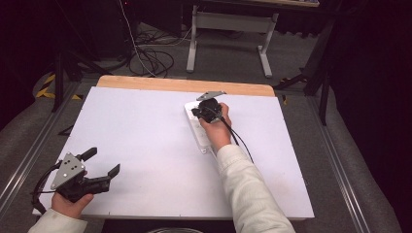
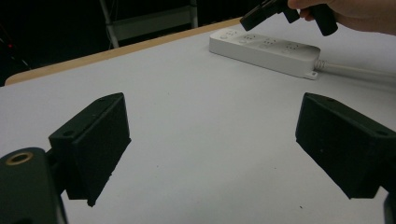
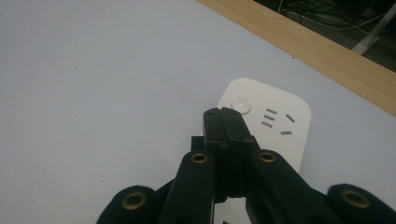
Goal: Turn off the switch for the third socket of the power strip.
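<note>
Two claws: one in each of the person's hands, well apart on the surface.
Surface [image 1: 145,145]: flat white board with a light wooden strip along the far edge [image 1: 184,85], pretty much bare apart from one thing.
Power strip [image 1: 196,127]: white, lying flat toward the far middle of the surface, running roughly near-to-far. From the left claw view it's at the upper right [image 2: 275,50], with a white cord leaving its near end [image 2: 355,71]. Round button [image 3: 241,105] sits at the far end, socket slots right next to it.
Right claw [image 1: 197,112]: held above the far end of the power strip, jaws pressed together with nothing between them. In the right claw view [image 3: 221,112] the tips sit just short of the round button; can't tell if they're actually touching the strip or hanging just over it.
Right hand [image 1: 217,128]: wrapped around the claw body, pale sleeve coming in from the bottom, black cable trailing back along the forearm [image 1: 240,141].
Left claw [image 1: 103,162]: near left corner of the surface, jaws spread wide and holding nothing. Left claw view [image 2: 212,154] has plain white surface between the two black jaws.
Left hand [image 1: 73,201]: grips it from underneath, grey three-cornered plate on top [image 1: 68,170].
Beyond the surface: grey floor, loose cables, white legs of another table [image 1: 228,29].
</note>
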